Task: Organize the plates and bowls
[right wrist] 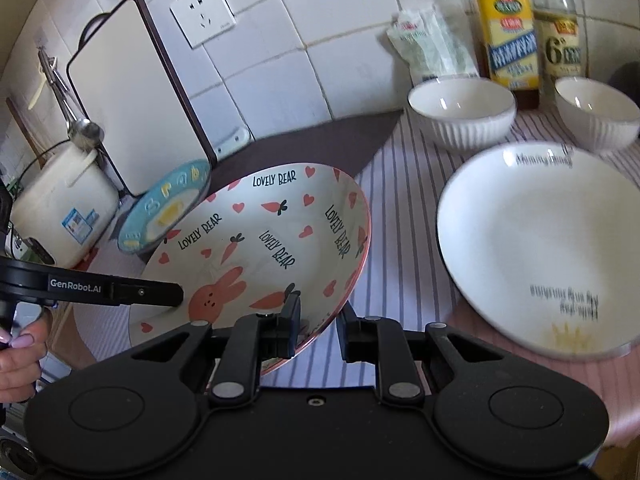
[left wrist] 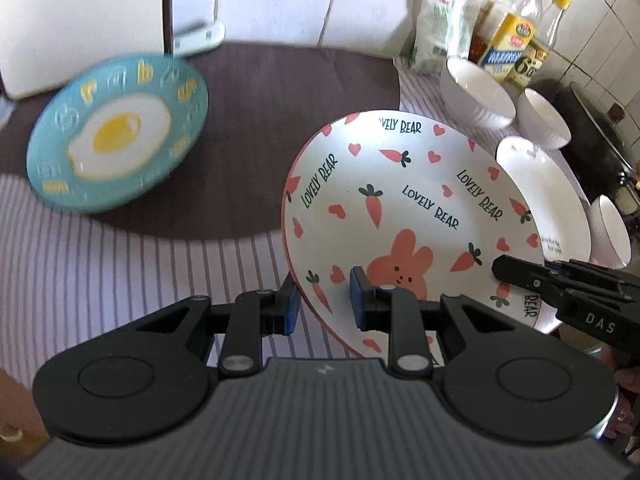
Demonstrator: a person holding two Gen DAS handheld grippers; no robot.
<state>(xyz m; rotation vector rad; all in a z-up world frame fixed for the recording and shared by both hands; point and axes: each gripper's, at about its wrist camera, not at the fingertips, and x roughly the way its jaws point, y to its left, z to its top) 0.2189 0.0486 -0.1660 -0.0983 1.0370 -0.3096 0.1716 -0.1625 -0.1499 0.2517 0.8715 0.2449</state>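
The white "Lovely Bear" plate [left wrist: 400, 208] with carrots and a pink rabbit is lifted and tilted above the striped cloth. My left gripper [left wrist: 324, 300] is shut on its near-left rim. My right gripper [right wrist: 318, 326] is shut on its opposite rim [right wrist: 320, 320]; the plate [right wrist: 272, 240] fills the middle of the right wrist view. A blue fried-egg plate [left wrist: 120, 136] lies on the dark mat to the left, also seen in the right wrist view [right wrist: 168, 208]. A plain white plate [right wrist: 536, 252] lies to the right. Two white ribbed bowls [right wrist: 460, 114] [right wrist: 596, 116] stand behind it.
Bottles [right wrist: 508, 40] and a packet [right wrist: 432, 48] stand against the tiled wall. A cutting board [right wrist: 132, 92] leans on its stand at the left, beside a rice cooker [right wrist: 60, 208]. A dark pot [left wrist: 596, 132] sits at the far right, with another white bowl [left wrist: 608, 232] near it.
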